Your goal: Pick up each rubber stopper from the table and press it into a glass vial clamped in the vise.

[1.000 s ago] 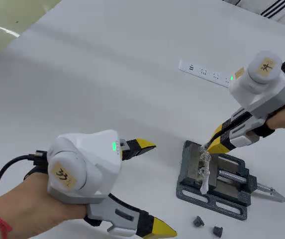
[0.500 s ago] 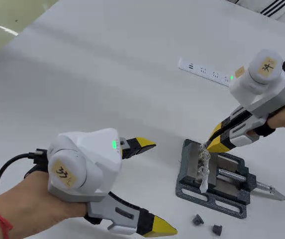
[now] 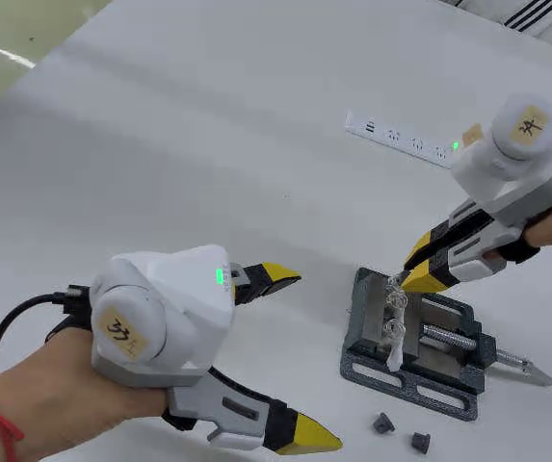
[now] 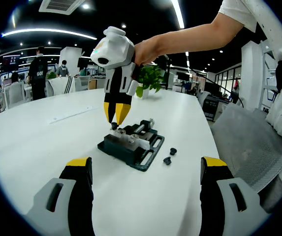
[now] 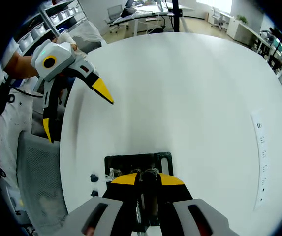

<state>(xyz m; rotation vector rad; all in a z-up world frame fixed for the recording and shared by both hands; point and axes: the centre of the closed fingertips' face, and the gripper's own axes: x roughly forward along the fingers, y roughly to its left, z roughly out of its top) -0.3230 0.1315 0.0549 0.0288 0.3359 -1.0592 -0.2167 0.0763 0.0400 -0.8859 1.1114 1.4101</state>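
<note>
Reaching down from the right, our right gripper [image 3: 413,281] tilts onto the far end of a dark vise [image 3: 364,327] that stands on the white counter [image 3: 208,144]. Its jaws are drawn together on a small dark rubber stopper [image 4: 114,126], which sits right at the mouth of one of the clear glass vials [image 3: 394,327] clamped in a row in the vise. Just beside the vise's near edge, two loose stoppers [image 3: 383,423] lie on the counter. Left of the vise and well apart from it, our left gripper [image 3: 302,361] hovers with its jaws spread wide and nothing between them. Beyond the vise lies a white power strip [image 3: 401,142].
</note>
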